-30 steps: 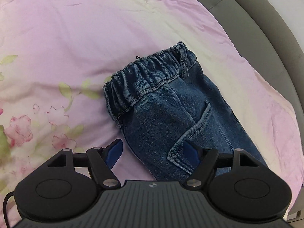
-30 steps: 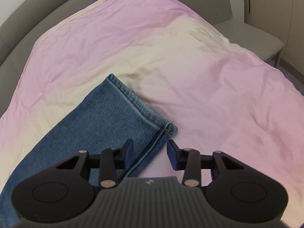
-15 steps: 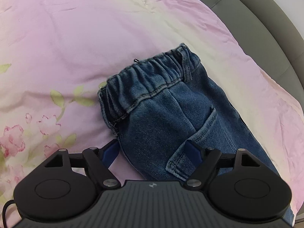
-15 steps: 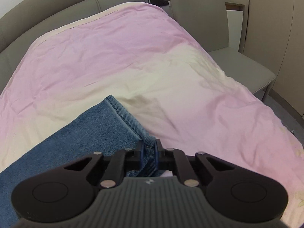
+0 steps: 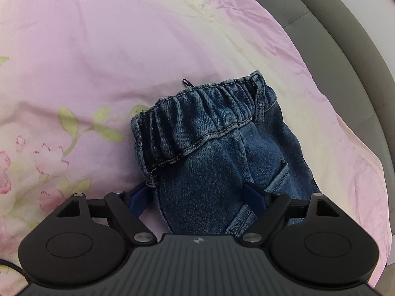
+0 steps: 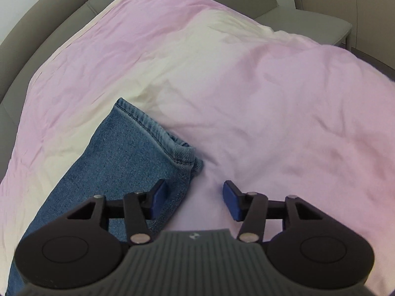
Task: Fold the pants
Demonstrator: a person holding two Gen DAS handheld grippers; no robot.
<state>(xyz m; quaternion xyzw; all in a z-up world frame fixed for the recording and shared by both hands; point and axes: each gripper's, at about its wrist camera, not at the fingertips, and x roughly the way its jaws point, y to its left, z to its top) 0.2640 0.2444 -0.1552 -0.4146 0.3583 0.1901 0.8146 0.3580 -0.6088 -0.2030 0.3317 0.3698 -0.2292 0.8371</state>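
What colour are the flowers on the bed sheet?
Pink, with green leaves, printed on the pink sheet. The flowers show best in the left wrist view.

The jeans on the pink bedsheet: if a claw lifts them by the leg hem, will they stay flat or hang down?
The jeans will probably hang down: the denim already bunches at the hem. The gathered waistband looks thicker, so that end may drag behind. They should not slip much on the wrinkled bedsheet.

Pink bedspread [image 5: 123, 49] with a floral print covers the bed under my grippers, cream band across its middle [image 6: 172, 56]. Denim pants [image 5: 209, 153] lie flat directly on it, waistband toward the flowers, leg hem [image 6: 148, 125] on the cream band.
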